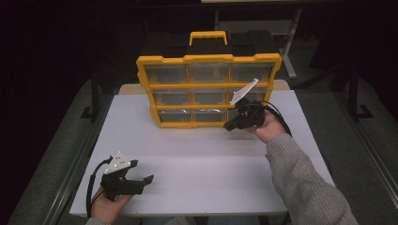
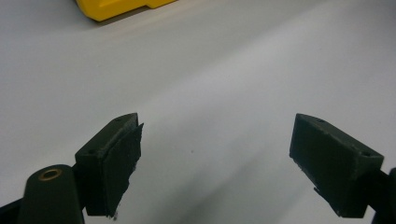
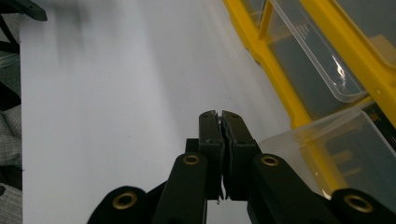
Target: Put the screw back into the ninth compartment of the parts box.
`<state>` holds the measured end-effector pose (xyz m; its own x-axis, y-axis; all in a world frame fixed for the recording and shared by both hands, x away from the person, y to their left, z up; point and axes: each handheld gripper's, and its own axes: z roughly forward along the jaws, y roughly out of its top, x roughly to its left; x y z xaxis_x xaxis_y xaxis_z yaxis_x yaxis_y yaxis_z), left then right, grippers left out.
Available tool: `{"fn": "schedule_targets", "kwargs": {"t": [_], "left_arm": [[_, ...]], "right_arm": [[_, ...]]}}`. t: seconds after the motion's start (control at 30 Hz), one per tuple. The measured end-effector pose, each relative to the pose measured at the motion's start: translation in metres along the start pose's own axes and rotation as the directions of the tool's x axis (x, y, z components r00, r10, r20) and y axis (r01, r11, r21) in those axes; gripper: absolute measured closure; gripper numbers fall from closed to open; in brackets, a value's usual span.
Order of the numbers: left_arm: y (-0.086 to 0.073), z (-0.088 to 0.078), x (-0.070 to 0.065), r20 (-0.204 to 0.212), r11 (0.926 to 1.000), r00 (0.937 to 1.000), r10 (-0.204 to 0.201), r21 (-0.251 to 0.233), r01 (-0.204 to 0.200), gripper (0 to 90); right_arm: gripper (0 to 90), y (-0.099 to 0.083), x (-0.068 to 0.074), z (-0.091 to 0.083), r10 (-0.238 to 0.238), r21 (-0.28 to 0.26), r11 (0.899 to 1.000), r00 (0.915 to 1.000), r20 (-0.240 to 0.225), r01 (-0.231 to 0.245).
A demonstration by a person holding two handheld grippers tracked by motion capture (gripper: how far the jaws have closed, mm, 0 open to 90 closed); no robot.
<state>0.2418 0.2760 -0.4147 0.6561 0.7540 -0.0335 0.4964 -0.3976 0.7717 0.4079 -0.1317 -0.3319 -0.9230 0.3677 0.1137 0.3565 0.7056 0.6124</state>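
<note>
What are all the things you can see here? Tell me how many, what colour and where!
organiser case: one, yellow frame with a black back and a yellow handle, standing upright at the far side of the table.
clear drawers: nine slots in three rows, see-through; the bottom right one is pulled out part way.
table: one, white, under everything.
left hand-held gripper: one, black with a grey plate on top, near the front left of the table, jaws open, nothing between them.
right hand-held gripper: one, black with a grey plate, by the case's bottom right corner, jaws shut, beside the pulled-out drawer.
person's hands: two, each holding a gripper; the right arm wears a grey sleeve.
</note>
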Motion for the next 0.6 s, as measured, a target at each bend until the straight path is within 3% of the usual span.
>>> {"fn": "schedule_targets", "kwargs": {"t": [0.17, 0.23, 0.27, 0.6], "left_arm": [[0.0, 0.0, 0.0, 0.0, 1.0, 1.0, -0.006, -0.005, 0.006, 15.9], [0.0, 0.0, 0.0, -0.001, 1.0, 1.0, 0.002, -0.001, -0.002, 16.0], [0.0, 0.0, 0.0, -0.001, 1.0, 1.0, 0.001, -0.001, -0.001, 16.0], [0.0, 0.0, 0.0, -0.001, 1.0, 1.0, -0.004, -0.008, 0.004, 16.0]], "right_arm": [[86.3, -0.003, -0.004, -0.002, 0.021, -0.001, 1.0, 0.9997, 0.01, -0.021], [86.3, -0.004, -0.008, -0.003, 0.009, -0.008, 1.0, 0.9998, 0.018, -0.009], [86.3, -0.005, -0.008, -0.004, 0.028, -0.005, 1.0, 0.9994, 0.017, -0.028], [86.2, -0.012, -0.02, -0.007, 0.061, -0.008, 0.998, 0.9973, 0.041, -0.061]]}}
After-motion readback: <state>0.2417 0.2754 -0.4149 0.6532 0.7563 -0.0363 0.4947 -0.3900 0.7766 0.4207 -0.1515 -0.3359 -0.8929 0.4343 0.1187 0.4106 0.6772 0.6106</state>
